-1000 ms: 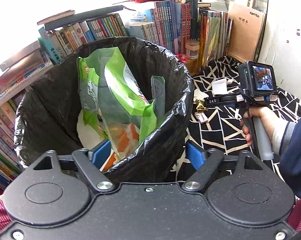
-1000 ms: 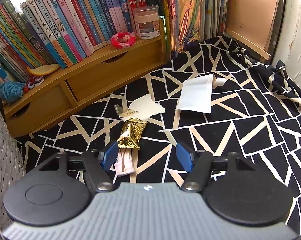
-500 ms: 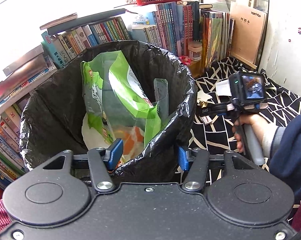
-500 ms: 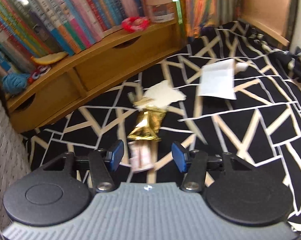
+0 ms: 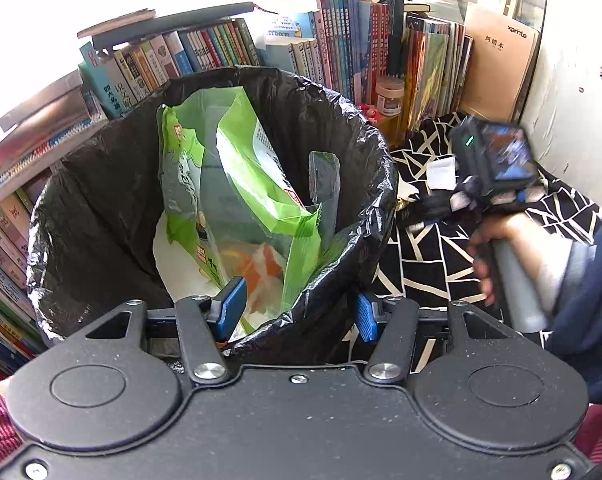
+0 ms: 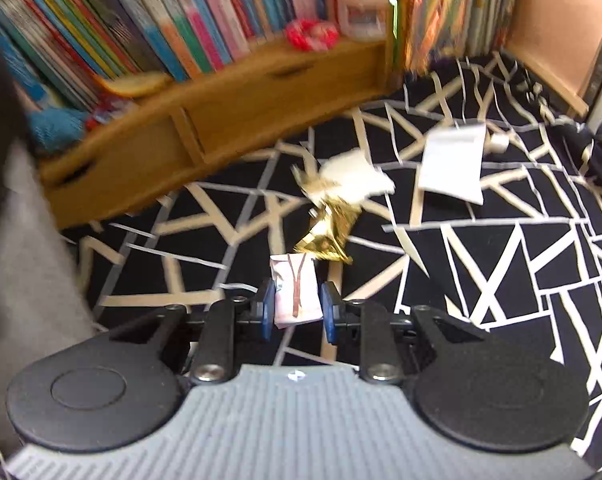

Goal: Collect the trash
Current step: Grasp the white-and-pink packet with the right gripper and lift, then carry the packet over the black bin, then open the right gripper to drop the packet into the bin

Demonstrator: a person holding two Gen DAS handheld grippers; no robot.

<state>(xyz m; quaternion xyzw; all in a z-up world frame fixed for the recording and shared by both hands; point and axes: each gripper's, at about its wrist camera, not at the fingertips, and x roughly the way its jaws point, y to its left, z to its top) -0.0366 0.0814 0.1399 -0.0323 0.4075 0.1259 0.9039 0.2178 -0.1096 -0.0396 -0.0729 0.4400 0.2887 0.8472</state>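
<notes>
On patterned cloth [image 6: 481,280]: scattered wrappers [image 6: 329,232], bookshelf [image 6: 221,92] behind.

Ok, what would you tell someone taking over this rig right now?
Left gripper: shut on the near rim of the black-lined trash bin, one of its fingers inside, one outside.
Right gripper: closing around the small pink-and-white packet on the patterned cloth; firm grip not confirmed.
Done: a green bag and other waste are in the bin.
Left: bin the packet, then the gold wrapper, torn white scrap and white paper lying beyond it.
</notes>
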